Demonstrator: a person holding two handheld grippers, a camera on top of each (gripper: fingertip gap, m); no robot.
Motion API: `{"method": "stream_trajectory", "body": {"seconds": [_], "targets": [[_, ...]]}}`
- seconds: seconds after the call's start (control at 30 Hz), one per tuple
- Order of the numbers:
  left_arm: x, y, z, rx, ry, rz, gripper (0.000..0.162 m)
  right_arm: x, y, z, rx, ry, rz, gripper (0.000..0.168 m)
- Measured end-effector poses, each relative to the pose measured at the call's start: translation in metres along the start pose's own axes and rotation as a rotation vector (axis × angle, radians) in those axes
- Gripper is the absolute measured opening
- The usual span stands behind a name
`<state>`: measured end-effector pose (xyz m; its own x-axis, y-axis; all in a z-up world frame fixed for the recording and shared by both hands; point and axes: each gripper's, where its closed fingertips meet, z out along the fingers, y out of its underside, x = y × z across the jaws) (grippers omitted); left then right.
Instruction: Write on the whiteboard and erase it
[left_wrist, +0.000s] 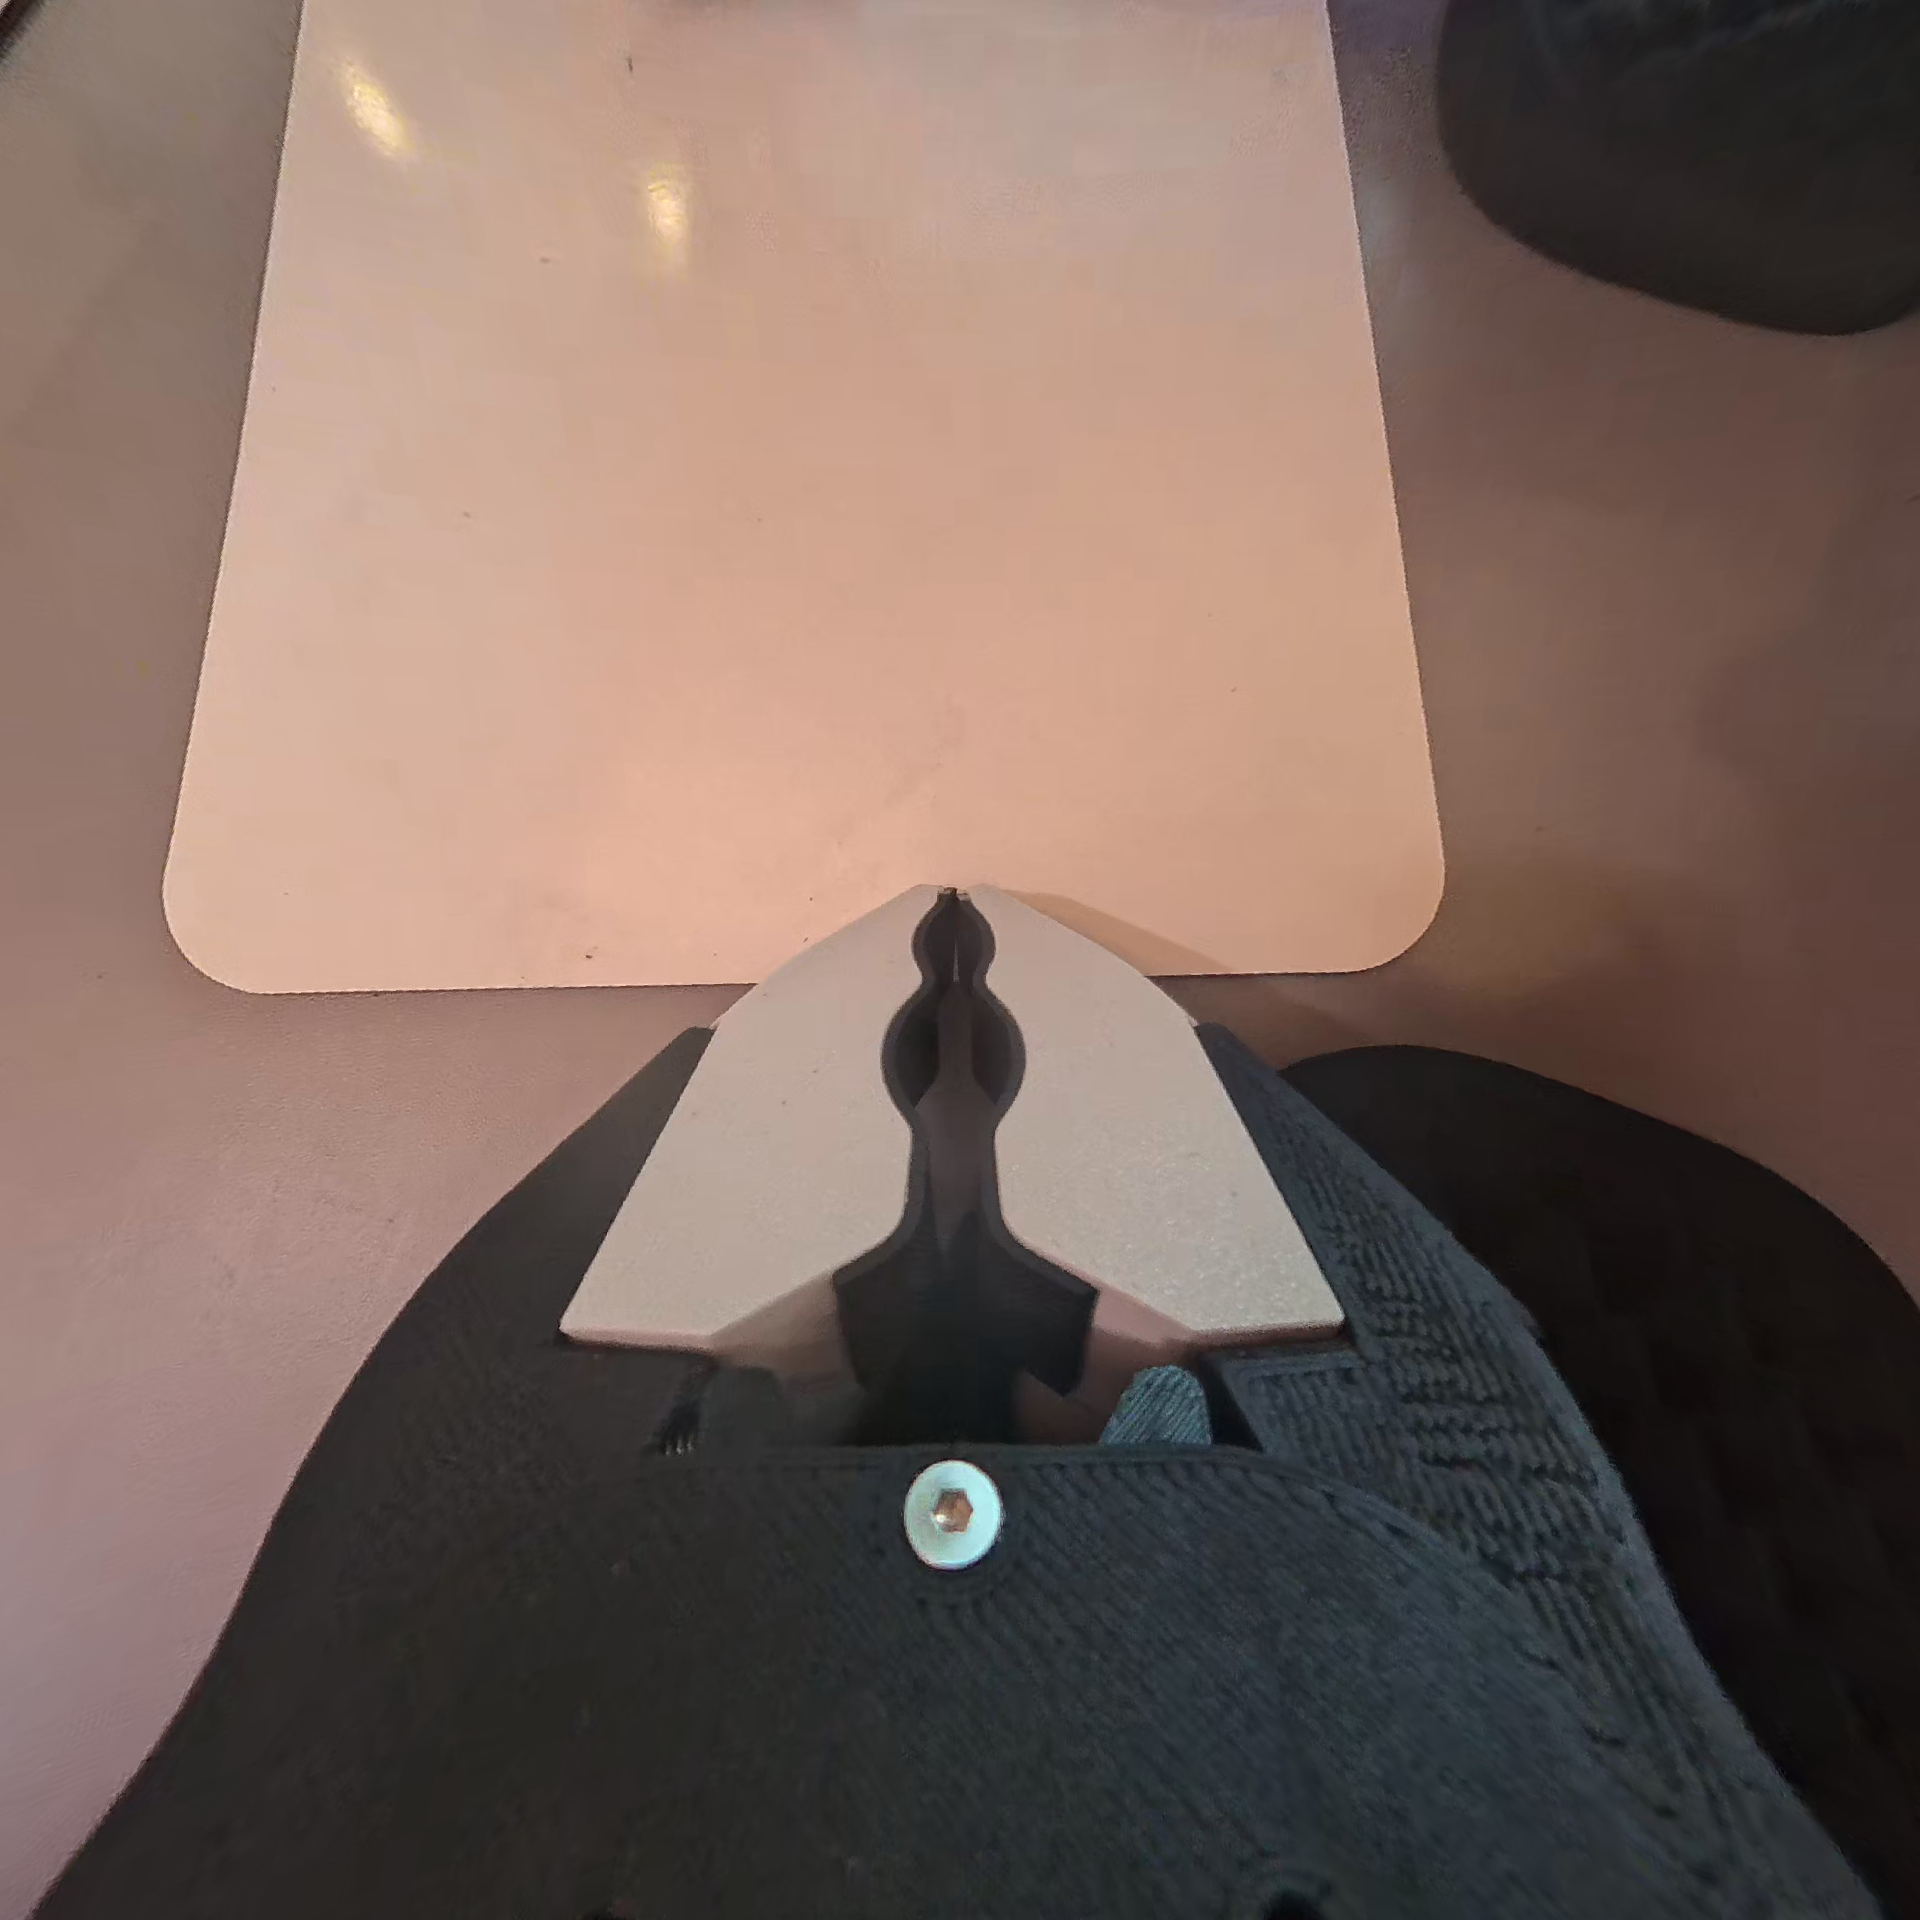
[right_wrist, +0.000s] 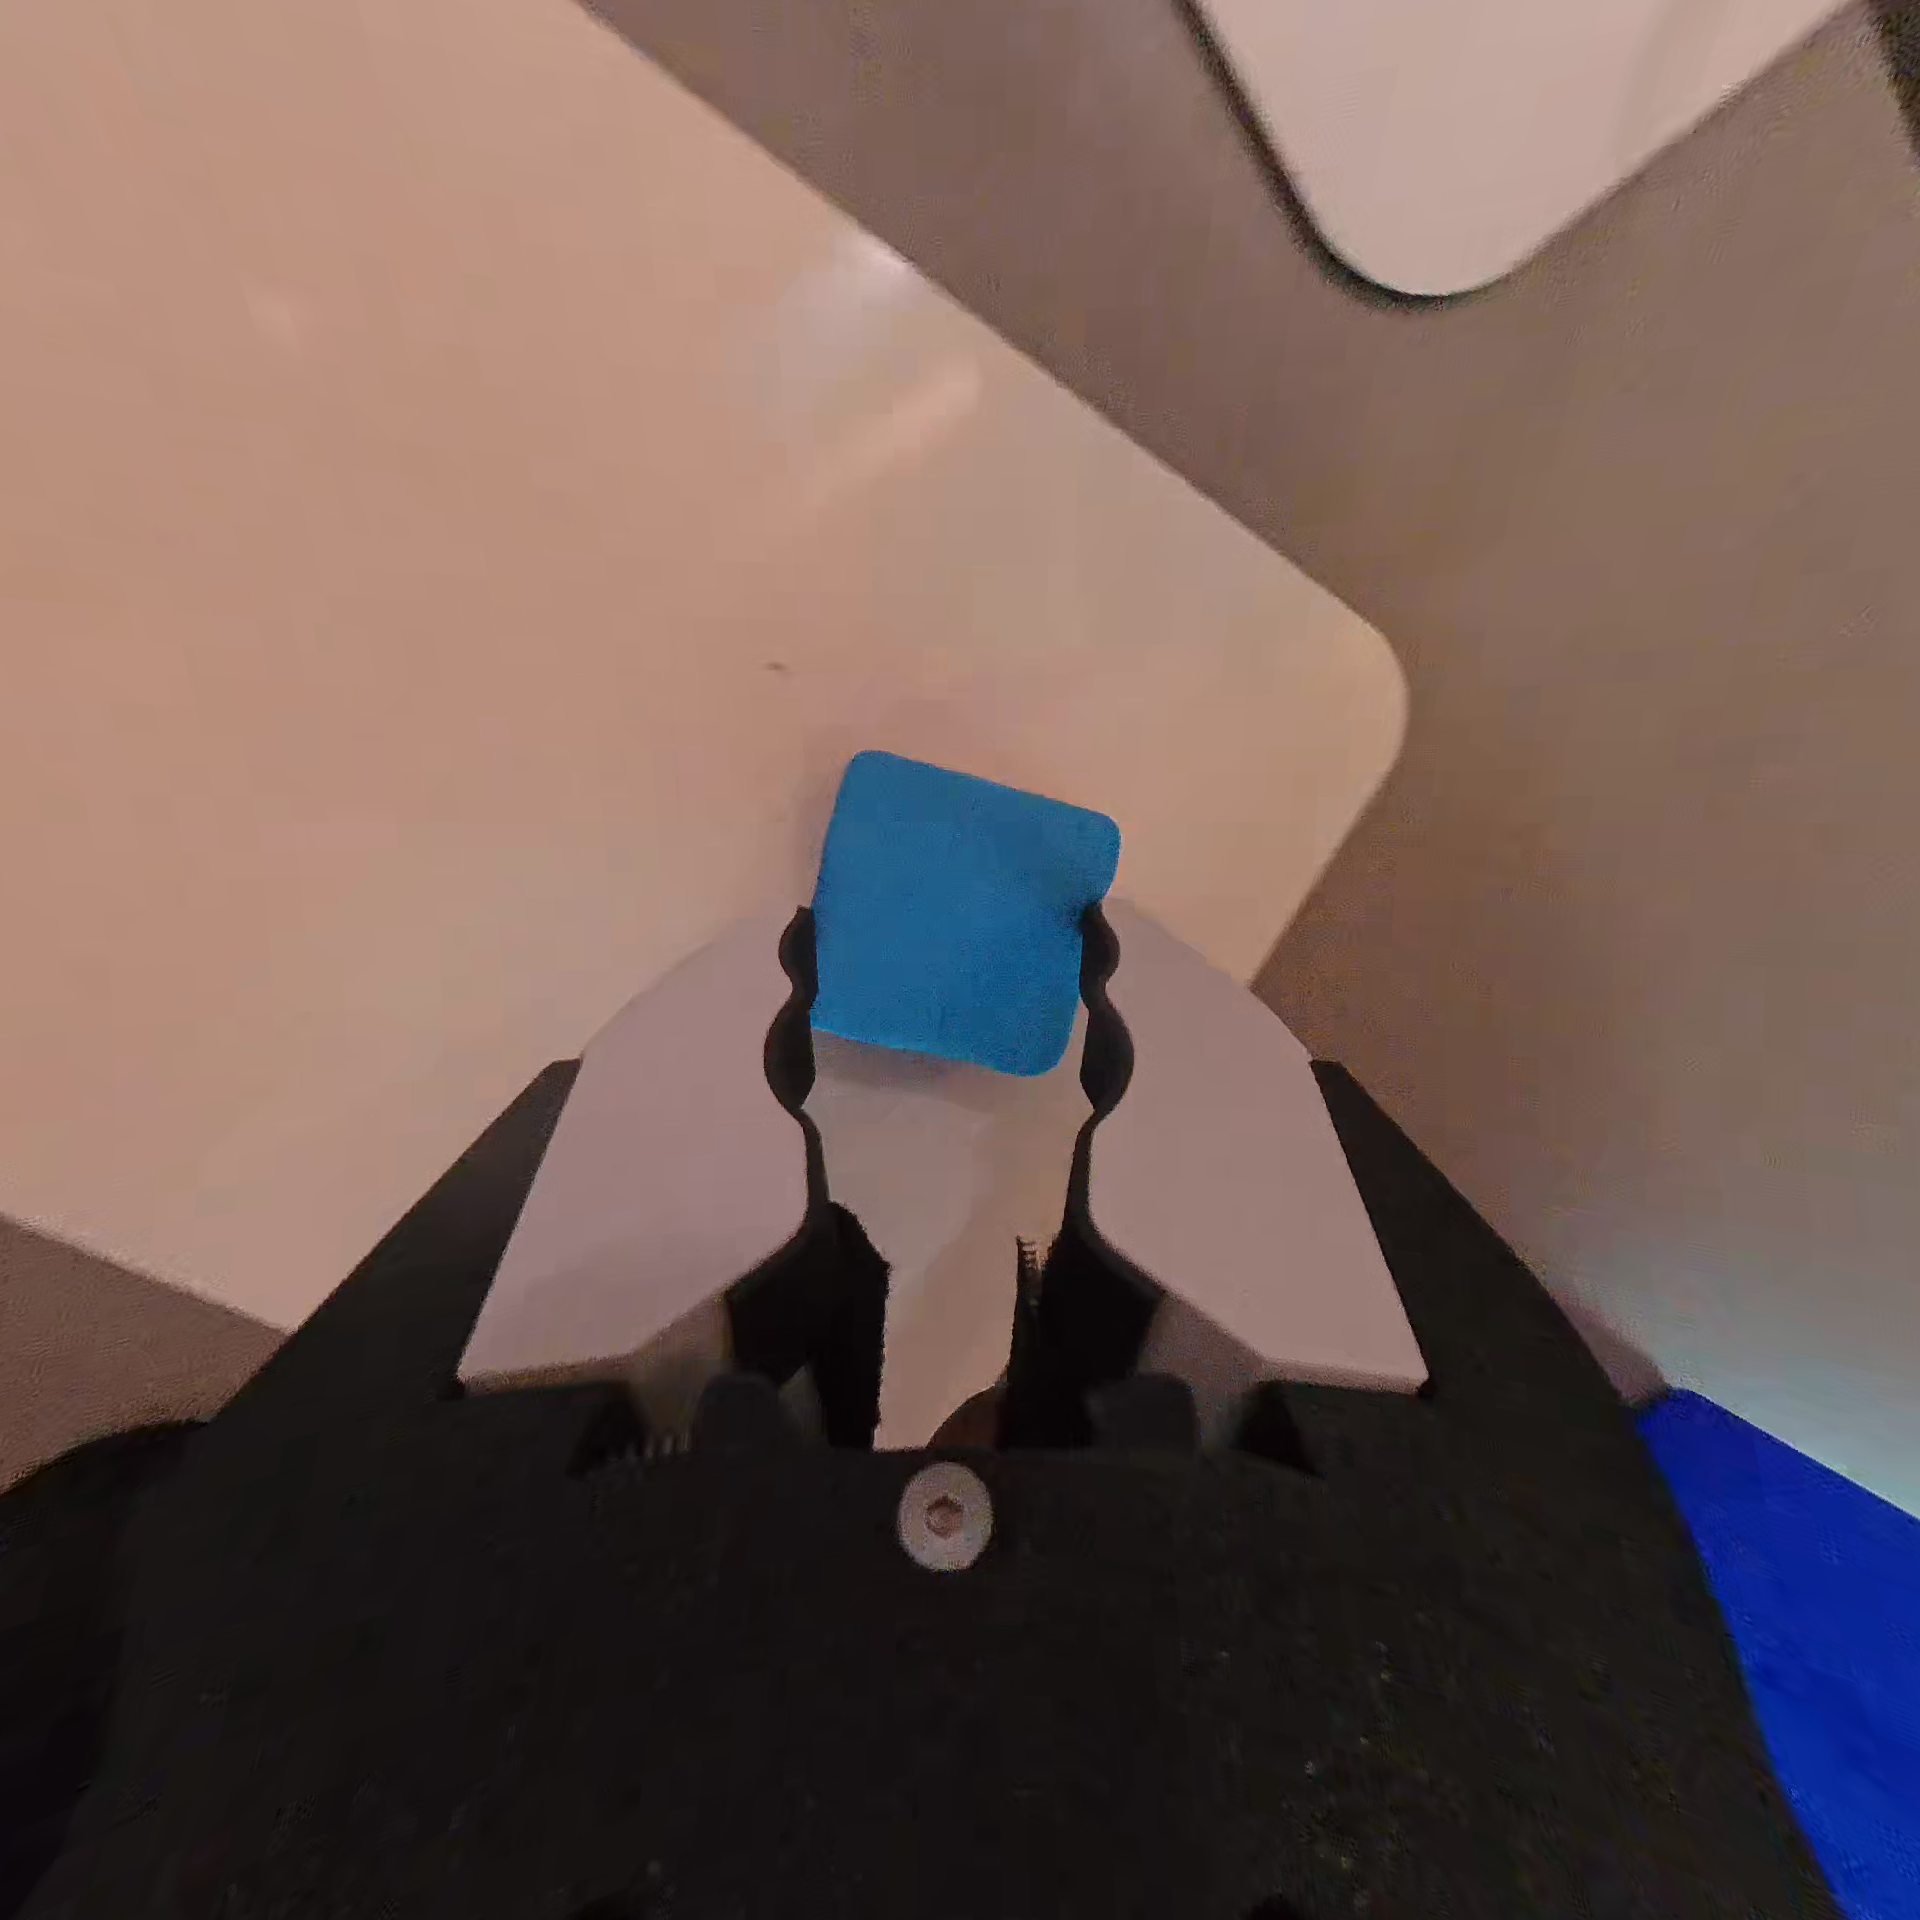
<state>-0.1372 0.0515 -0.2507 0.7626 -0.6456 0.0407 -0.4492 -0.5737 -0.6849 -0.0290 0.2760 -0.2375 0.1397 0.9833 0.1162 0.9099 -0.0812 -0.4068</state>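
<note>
Item: whiteboard (left_wrist: 800, 540). We are finding it lying flat on the table (left_wrist: 114, 1143), pale, with rounded corners. In the left wrist view no marks are showing on it beyond a few small specks; the far edge is running out of view.

Item: left gripper (left_wrist: 953, 896). We are seeing its two pale fingers (left_wrist: 790, 1153) pressed together at the tips, with nothing between them. It is sitting at the near edge of the board, but we cannot tell whether it is touching the board.

Item: right gripper (right_wrist: 948, 920). Its jaws are standing part-way open and are clamping a blue square eraser (right_wrist: 961, 909) by two opposite sides. The eraser is lying over the board's surface near one rounded corner; whether its underside is pressing on the board we cannot tell.

Item: other objects. We are noting a second pale, rounded-corner sheet (right_wrist: 1507, 125) at the top of the right wrist view, a blue patch (right_wrist: 1808, 1621) at its lower right, and a dark rounded object (left_wrist: 1704, 156) at the upper right of the left wrist view.

Step in hand, as we are judging it: erasing, or its close, since the board is looking clean. The next move is calling for keeping the eraser flat and its grip firm while sweeping any remaining area, with the left gripper steadying the board.
</note>
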Motion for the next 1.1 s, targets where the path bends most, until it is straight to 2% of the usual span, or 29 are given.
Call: {"method": "stream_trajectory", "body": {"seconds": [0.07,0.13,0.2,0.27,0.33,0.4,0.47,0.53,0.6,0.63,0.7,0.73,0.8,0.87,0.93,1.0,1.1], "targets": [[0.0,0.0,0.0,0.002,0.004,-0.005,0.001,-0.001,-0.021,0.009,0.077,0.015,0.01,0.049],[0.0,0.0,0.0,0.006,0.013,-0.017,0.001,-0.045,-0.046,0.015,0.173,-0.072,-0.087,0.05],[0.0,0.0,0.0,0.007,0.016,-0.019,0.0,-0.08,-0.05,0.013,0.176,-0.158,-0.179,0.05],[0.0,0.0,0.0,0.006,0.013,-0.015,0.001,-0.064,-0.04,0.011,0.131,-0.182,-0.131,0.05],[0.0,0.0,0.0,0.005,0.007,-0.008,0.001,-0.011,-0.026,0.012,0.073,-0.048,0.007,0.05],[0.0,0.0,0.0,0.005,0.008,-0.007,0.001,-0.001,-0.032,0.017,0.085,-0.02,0.06,0.05],[0.0,0.0,0.0,0.008,0.015,-0.017,0.0,-0.04,-0.062,0.024,0.159,-0.062,-0.019,0.05],[-0.001,0.0,0.0,0.009,0.015,-0.019,0.001,-0.112,-0.094,0.028,0.248,-0.176,-0.131,0.05],[-0.001,0.0,0.0,0.01,0.013,-0.021,0.001,-0.179,-0.106,0.024,0.275,-0.26,-0.28,0.05],[-0.001,0.0,0.0,0.01,0.011,-0.019,0.0,-0.194,-0.103,0.02,0.26,-0.249,-0.336,0.05],[-0.001,0.0,0.0,0.009,0.005,-0.014,0.001,-0.19,-0.087,0.014,0.219,-0.271,-0.331,0.05],[-0.001,0.0,0.0,0.008,0.003,-0.013,0.002,-0.174,-0.077,0.012,0.209,-0.279,-0.288,0.05],[-0.001,0.0,0.0,0.006,0.001,-0.012,0.002,-0.11,-0.047,0.008,0.169,-0.169,-0.148,0.05],[-0.001,0.0,0.0,0.001,-0.001,-0.015,0.001,-0.035,-0.005,0.0,0.133,-0.043,0.083,0.05],[-0.002,0.0,-0.001,0.0,-0.003,-0.016,0.001,0.004,0.027,-0.008,0.134,0.028,0.253,0.05],[-0.003,0.0,0.0,0.002,-0.006,-0.02,0.0,-0.002,0.029,-0.011,0.149,0.093,0.252,0.05],[-0.003,-0.001,0.001,0.005,-0.016,-0.017,0.001,-0.082,-0.008,-0.006,0.22,-0.021,0.11,0.05]]}}
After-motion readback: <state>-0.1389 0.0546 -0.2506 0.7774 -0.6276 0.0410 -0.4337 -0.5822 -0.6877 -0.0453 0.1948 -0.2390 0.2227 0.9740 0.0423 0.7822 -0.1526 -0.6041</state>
